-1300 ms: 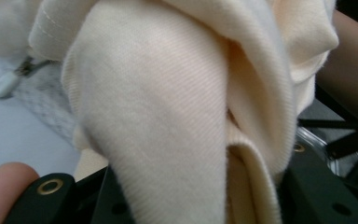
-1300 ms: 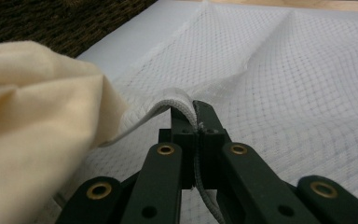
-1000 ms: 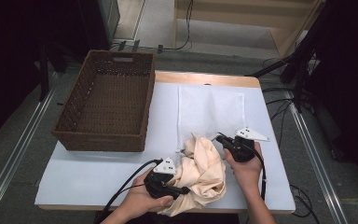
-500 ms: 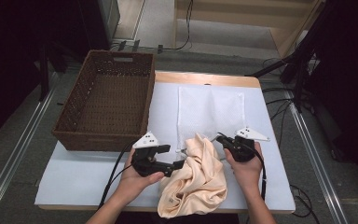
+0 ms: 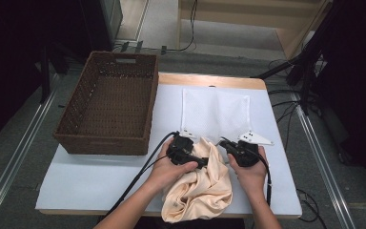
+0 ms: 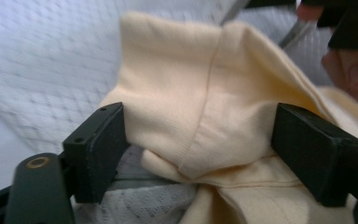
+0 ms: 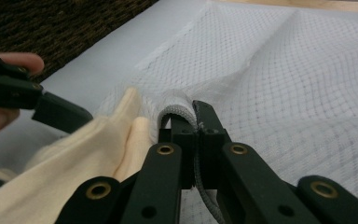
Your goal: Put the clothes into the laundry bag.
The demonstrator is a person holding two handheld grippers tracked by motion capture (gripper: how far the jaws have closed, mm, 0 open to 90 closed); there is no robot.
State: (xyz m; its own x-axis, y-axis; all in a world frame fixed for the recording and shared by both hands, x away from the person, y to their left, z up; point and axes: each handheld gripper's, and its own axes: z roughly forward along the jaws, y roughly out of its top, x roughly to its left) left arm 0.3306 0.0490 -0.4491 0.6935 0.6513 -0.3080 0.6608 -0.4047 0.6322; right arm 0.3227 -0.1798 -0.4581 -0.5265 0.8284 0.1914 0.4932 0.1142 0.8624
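Cloth [image 5: 198,193] lies bunched at the counter's [image 5: 100,183] near edge, its top fold between the wide-open jaws of the left tool [image 6: 214,154], which have just been opening. Right tool [image 7: 196,122] is clamped on the mesh bag's [image 5: 214,112] hem. Risk: the hem may slip free under pull, or the cloth may snag outside the bag's mouth.

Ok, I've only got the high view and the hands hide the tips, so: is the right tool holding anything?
Observer: Yes. The right tool is shut on the rolled hem of the mesh bag.
Operator: And the left one?
Observer: The left tool has just been opening. Its jaws stand wide, with a fold of cloth between them, not pinched.
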